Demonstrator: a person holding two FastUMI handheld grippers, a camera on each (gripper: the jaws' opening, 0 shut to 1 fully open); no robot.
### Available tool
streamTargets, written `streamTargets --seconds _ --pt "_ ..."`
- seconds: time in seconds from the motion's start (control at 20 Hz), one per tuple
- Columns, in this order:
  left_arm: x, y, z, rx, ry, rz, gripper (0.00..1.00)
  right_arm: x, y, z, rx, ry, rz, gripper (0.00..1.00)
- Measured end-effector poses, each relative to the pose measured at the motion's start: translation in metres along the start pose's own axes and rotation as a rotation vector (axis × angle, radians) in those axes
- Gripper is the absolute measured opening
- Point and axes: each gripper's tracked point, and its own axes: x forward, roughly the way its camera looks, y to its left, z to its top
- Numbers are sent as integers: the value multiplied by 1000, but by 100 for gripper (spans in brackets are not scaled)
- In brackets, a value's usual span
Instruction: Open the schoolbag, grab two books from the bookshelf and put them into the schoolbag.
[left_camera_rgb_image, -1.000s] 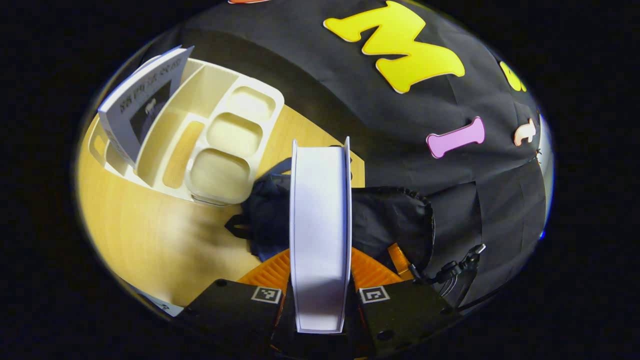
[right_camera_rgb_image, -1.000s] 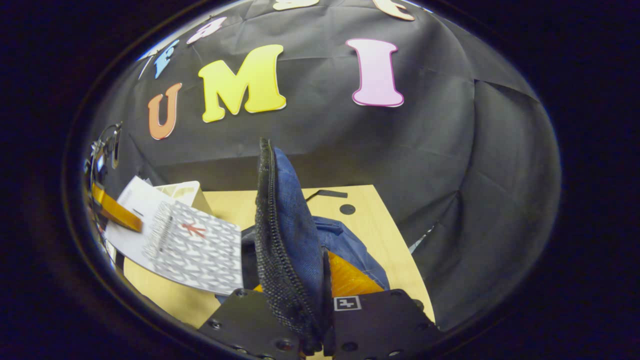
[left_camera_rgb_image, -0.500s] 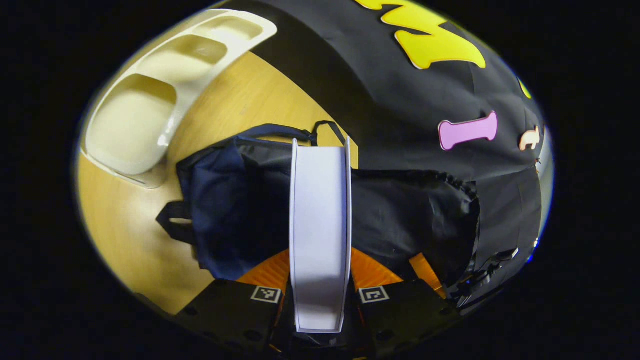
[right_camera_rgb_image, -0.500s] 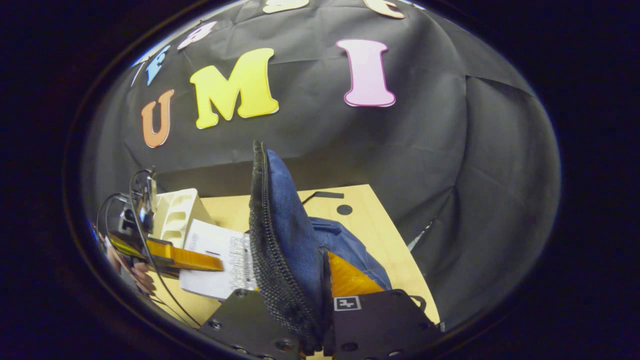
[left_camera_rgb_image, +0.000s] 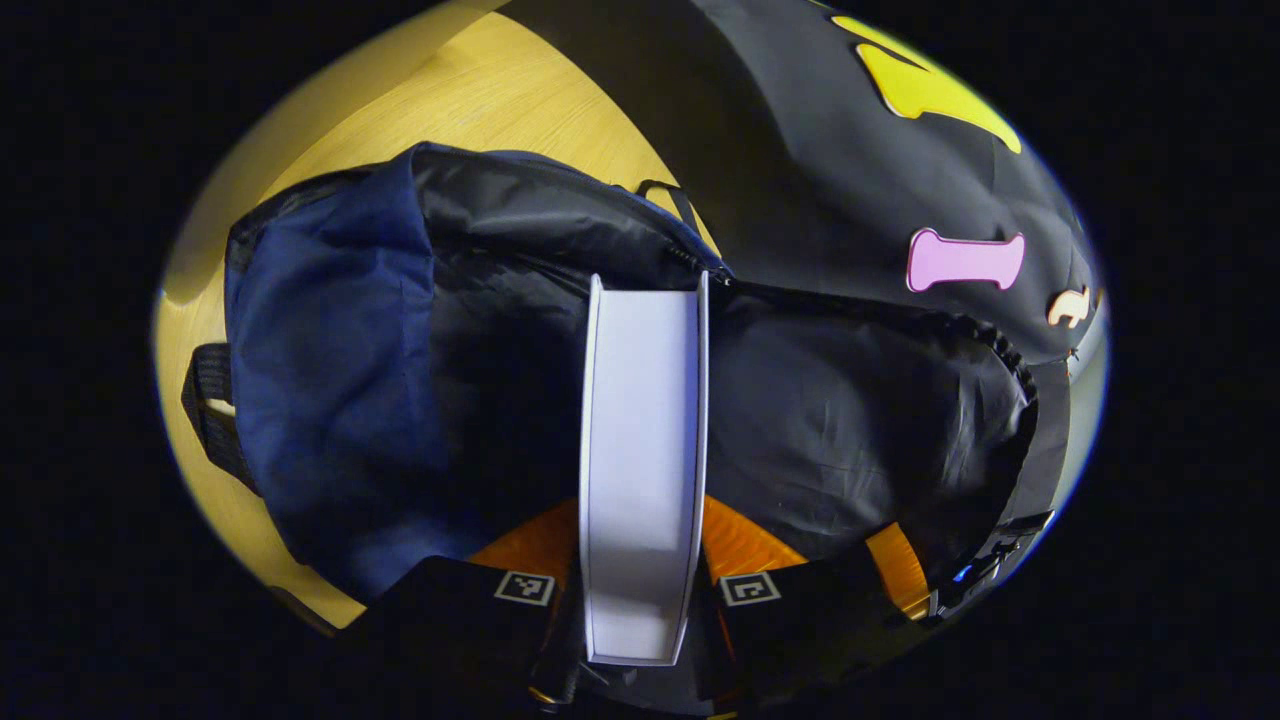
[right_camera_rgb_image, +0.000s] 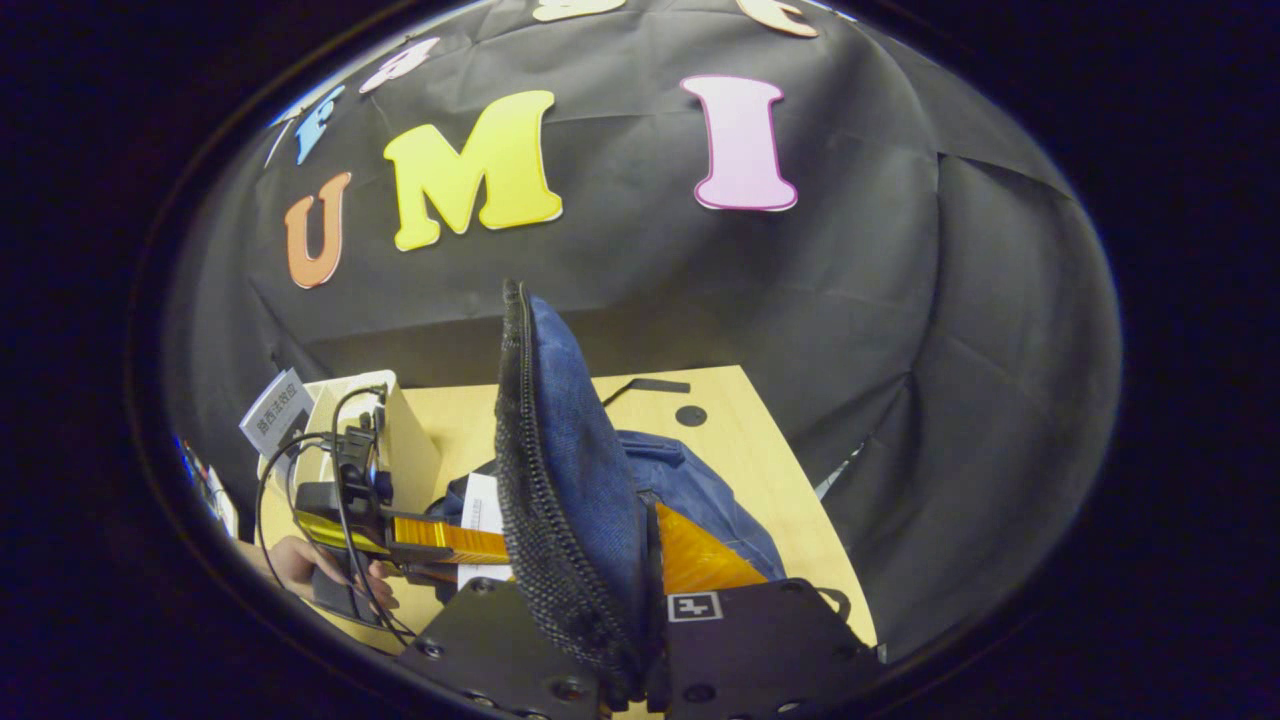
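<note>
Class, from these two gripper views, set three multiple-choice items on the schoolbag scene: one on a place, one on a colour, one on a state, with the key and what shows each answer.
1. Where is the book that the left gripper holds?
A. lying flat on the table
B. over the open mouth of the schoolbag
C. standing in the bookshelf

2. What colour is the schoolbag's outer cloth?
A. red
B. green
C. dark blue

3. What is the right gripper doing?
A. holding the schoolbag's flap raised
B. hanging open over the table
C. gripping a book

Key:
1 B: the left gripper view shows the book edge-on above the dark lining of the opened bag.
2 C: blue cloth shows in both views.
3 A: the right gripper view shows the zipper-edged flap upright between its fingers, above the table.
</note>
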Motion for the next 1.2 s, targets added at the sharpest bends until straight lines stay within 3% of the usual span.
streamTargets --seconds 0.1,0.25,0.45,0.5,0.55,0.65,0.95,1.1,1.15,1.2 --pt "0 14 2 17 18 71 51 1 2 1 -4 0 0 5" --pt "-4 40 4 76 53 215 76 3 10 1 -24 -3 5 5" --pt "-26 63 7 182 97 419 82 3 16 0 -63 -12 1 5" --pt "-37 62 6 192 109 455 89 3 18 -1 -66 -8 3 4" --pt "-51 59 3 200 124 483 82 3 19 -2 -65 -8 3 4" --pt "-80 45 4 287 122 497 82 2 20 -2 -74 -12 0 4" --pt "-195 13 67 730 -134 746 82 1 28 -3 -96 -15 -1 4" --pt "-252 1 80 767 -228 793 84 2 31 -2 -110 -12 -2 5" --pt "-272 -1 85 742 -260 800 95 2 31 -2 -123 -13 -5 5" --pt "-290 -3 91 707 -285 794 98 3 31 -1 -135 -11 -7 5"
